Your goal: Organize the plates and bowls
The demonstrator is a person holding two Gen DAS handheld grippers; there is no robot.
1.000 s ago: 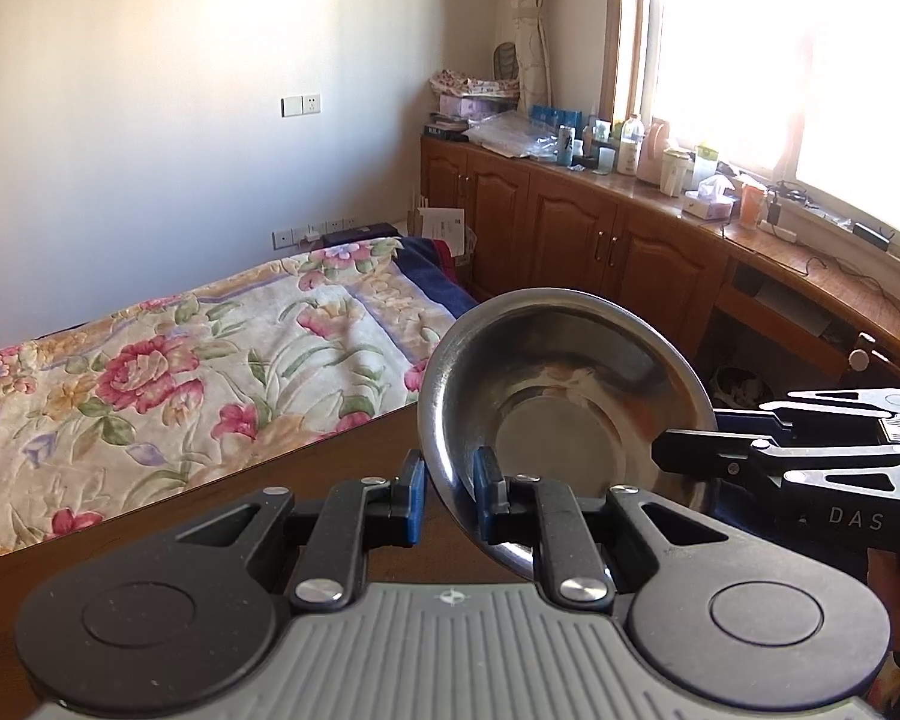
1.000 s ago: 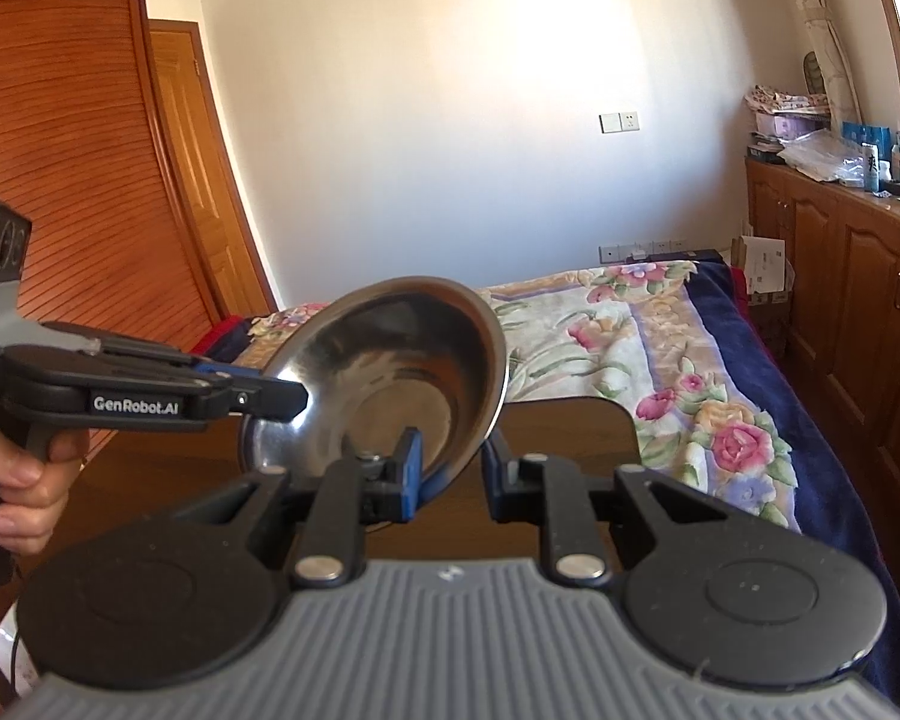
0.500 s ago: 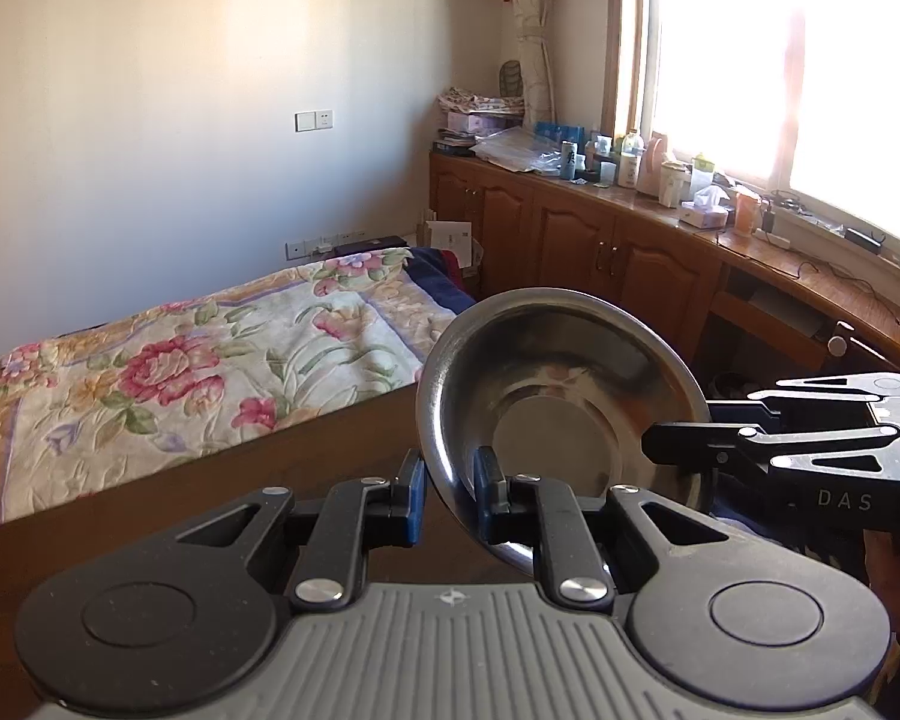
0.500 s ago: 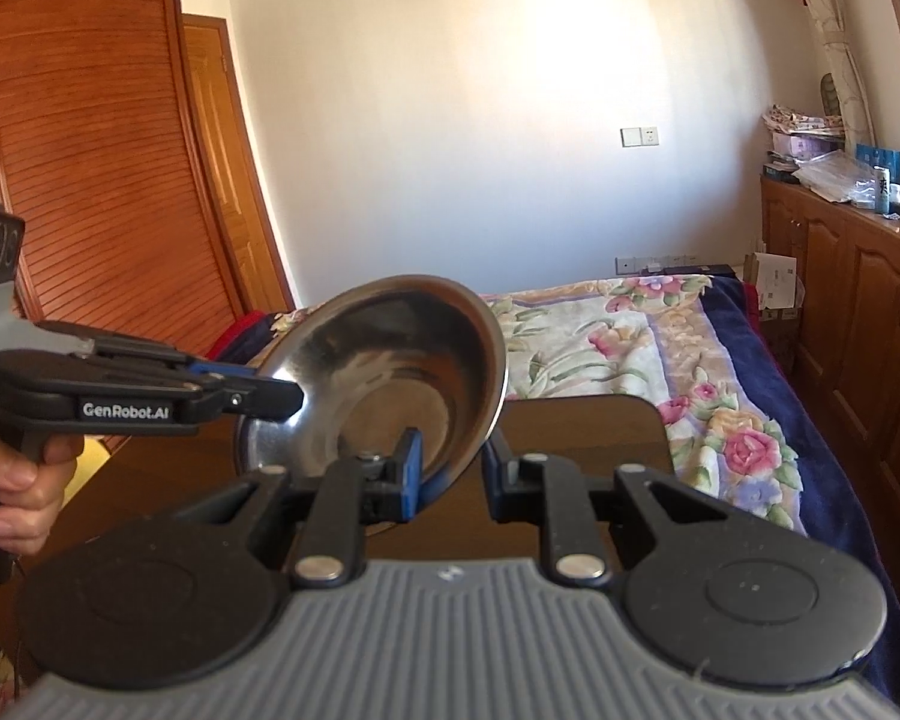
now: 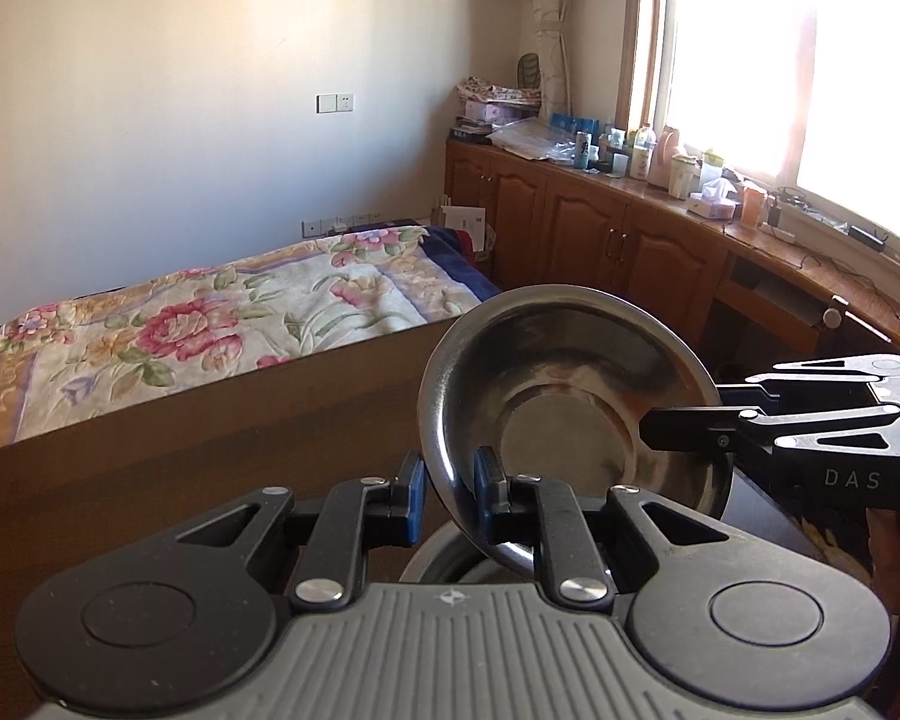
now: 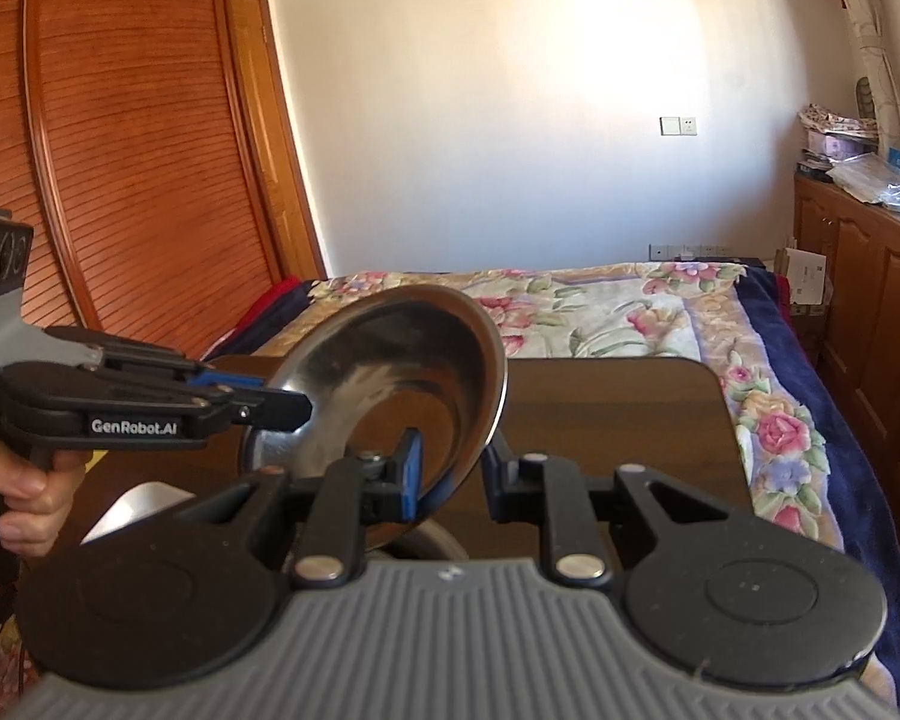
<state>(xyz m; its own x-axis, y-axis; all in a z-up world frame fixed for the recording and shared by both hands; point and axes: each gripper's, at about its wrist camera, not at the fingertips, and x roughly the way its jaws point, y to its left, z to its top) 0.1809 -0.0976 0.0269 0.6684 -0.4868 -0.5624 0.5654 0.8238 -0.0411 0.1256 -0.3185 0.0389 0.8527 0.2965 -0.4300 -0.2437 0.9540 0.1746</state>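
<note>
**Steel bowl carried on edge between two handheld grippers**

Stainless steel bowl (image 5: 570, 414), shallow, thin-walled and polished, tilted steeply with its hollow toward the left wrist camera; suspended in the air above the dark wooden table (image 6: 618, 414), clear of its surface. Judged light and rigid, unlikely to break, but slick: bare metal against small pads, liable to pivot or slide if pinched at one point only. Best taken at the rolled rim, at two places well apart, as done here.

Left gripper (image 5: 447, 495): jaws clenched on the near lower rim, blue pads (image 5: 415, 495) on either side of the wall. Right gripper (image 6: 450, 474): jaws likewise closed on the rim, one pad inside the hollow, the other behind the wall; seen from the left wrist view as a black finger reaching in from the right onto the bowl's edge. Both grippers pitched moderately downward, meeting the bowl from roughly perpendicular directions. Bare hand (image 6: 21, 498) wrapped around the left gripper's handle.

Rim of a second metal vessel (image 5: 450, 558) just visible below the carried bowl, resting on the table; probably the stacking target.
</note>
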